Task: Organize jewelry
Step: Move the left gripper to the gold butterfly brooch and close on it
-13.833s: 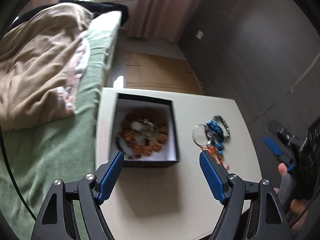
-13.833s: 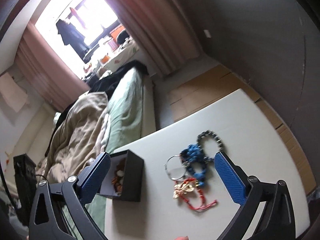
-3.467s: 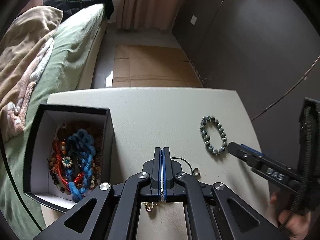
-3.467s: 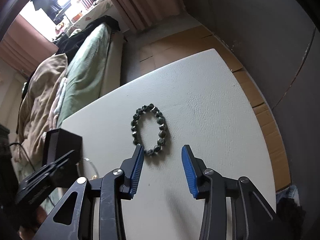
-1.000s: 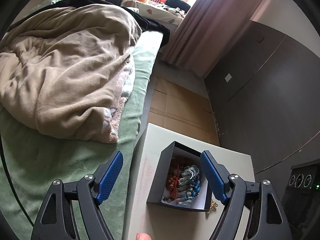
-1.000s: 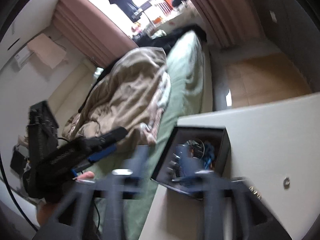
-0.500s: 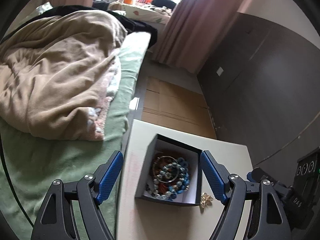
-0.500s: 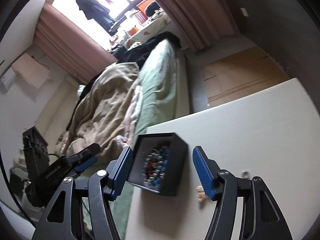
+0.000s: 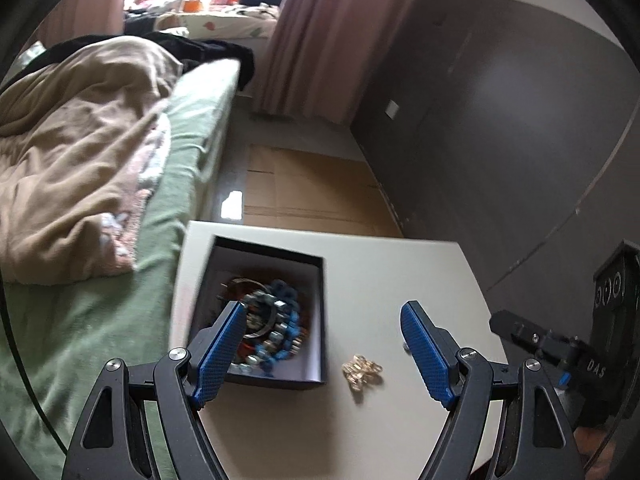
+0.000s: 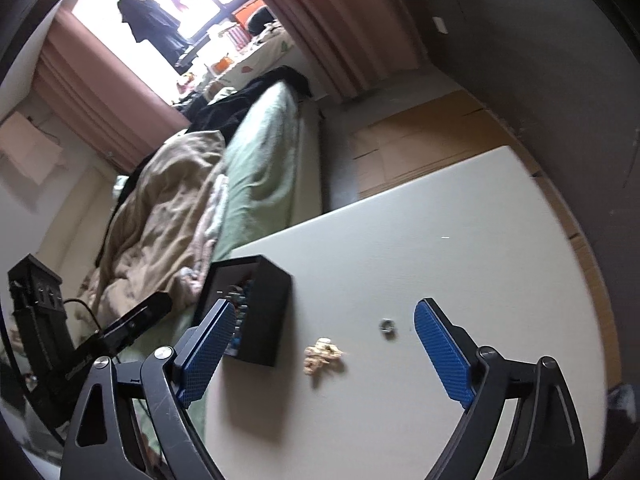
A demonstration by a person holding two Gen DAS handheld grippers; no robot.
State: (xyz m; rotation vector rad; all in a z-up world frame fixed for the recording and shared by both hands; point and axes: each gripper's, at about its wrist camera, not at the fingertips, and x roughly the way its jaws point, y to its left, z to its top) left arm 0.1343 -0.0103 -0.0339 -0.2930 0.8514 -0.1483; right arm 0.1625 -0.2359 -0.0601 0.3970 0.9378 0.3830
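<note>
Now both grippers hang empty over the table. The right gripper, jaws just opened wide, frames the gold charm dead ahead; the left gripper, jaws apart, has it just right of centre. The charm lies just beside the box of beads, a ring lying nearby.

Lettering on the right hand-held gripper: white capitals "DAS" on its black arm, seen at the right edge of the left wrist view.
Same spot on the left hand-held gripper: pale marks, too blurred to read.
Elsewhere: nothing legible.
</note>
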